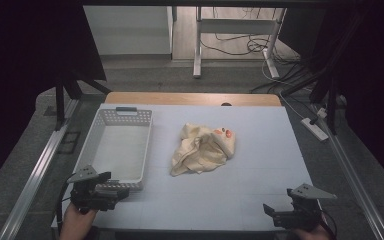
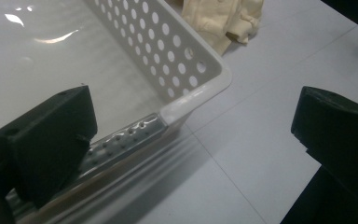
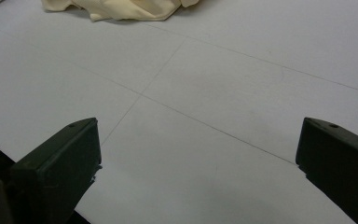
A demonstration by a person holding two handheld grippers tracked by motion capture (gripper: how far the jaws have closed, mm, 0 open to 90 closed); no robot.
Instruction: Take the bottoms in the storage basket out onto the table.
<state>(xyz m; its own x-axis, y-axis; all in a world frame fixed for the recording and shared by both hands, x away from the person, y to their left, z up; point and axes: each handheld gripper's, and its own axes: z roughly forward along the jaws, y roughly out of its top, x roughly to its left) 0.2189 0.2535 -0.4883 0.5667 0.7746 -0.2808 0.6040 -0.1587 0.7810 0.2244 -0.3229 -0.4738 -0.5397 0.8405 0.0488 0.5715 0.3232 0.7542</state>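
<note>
High view: the crumpled cream cloth (image 1: 202,149) lies mid-surface, beside the white basket (image 1: 98,131) along the left edge. Both hand-held grippers, left (image 1: 111,196) and right (image 1: 271,213), wait wide open and empty at the near corners, ready to reach in.

The table (image 1: 260,175) has a pale grey-white top crossed by faint seam lines, with a strip of bare wood (image 1: 192,98) along its far edge. A white perforated plastic basket (image 1: 96,134) stands on it, its near corner lying between the spread jaws of the left gripper (image 1: 111,192), which sits just in front of the basket's near wall. A crumpled cream garment (image 1: 202,148) with small orange marks lies on the top, well ahead of the right gripper (image 1: 269,211) and off to its left, and beyond the basket's corner as seen from the left gripper.
</note>
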